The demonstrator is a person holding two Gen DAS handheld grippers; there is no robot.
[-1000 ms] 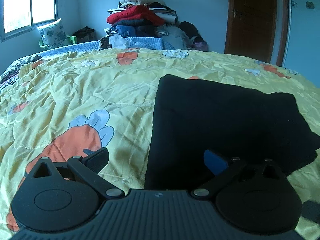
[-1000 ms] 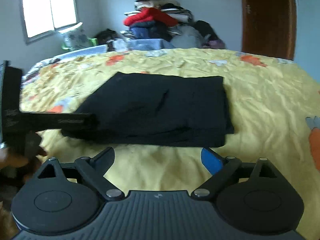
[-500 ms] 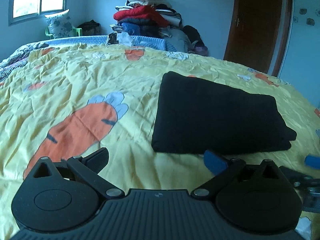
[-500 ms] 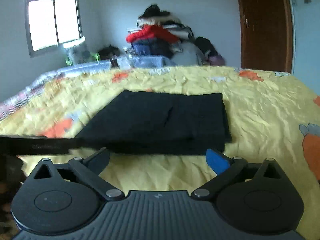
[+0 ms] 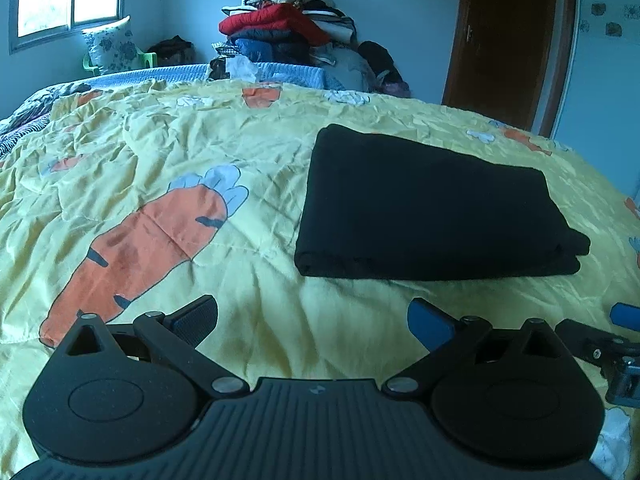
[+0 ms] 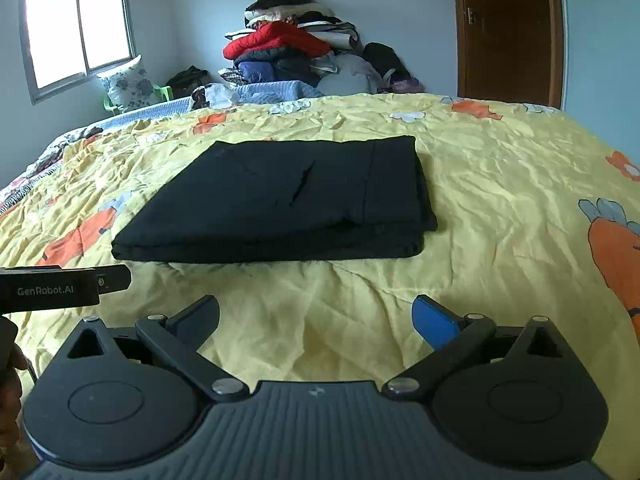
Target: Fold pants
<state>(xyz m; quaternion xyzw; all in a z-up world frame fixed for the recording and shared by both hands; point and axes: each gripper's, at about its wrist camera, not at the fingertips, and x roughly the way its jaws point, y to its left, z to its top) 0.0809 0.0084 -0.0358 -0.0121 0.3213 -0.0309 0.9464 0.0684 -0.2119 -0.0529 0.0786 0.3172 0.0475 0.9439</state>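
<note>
Item: pants point(image 5: 424, 208), black, folded into a flat rectangular packet, lying on the yellow carrot-print bedspread point(image 5: 160, 152). In the left wrist view the packet sits right of centre, in the middle band of the frame; in the right wrist view point(image 6: 280, 200) it sits centre to left of centre. Its long axis runs across both frames, the stacked fold edges facing me along the near side.

Key relation: the packet lies ahead of both my tools and apart from them, a strip of bare bedspread between. It sits between the two tools' lines of sight; I cannot say which is nearer.

Left gripper point(image 5: 312, 320): fingers spread wide, nothing between them, over the bedspread at the bottom of its frame.

Right gripper point(image 6: 316, 320): likewise spread wide and empty, at the bottom of its frame.

Judgement: the fold looks finished or close to it; any coming move would be a reach forward to square the near edge.

Containers: none in view. Heaped clothes pile point(image 6: 288, 48) against the far wall at top centre is loose, not contained.
</note>
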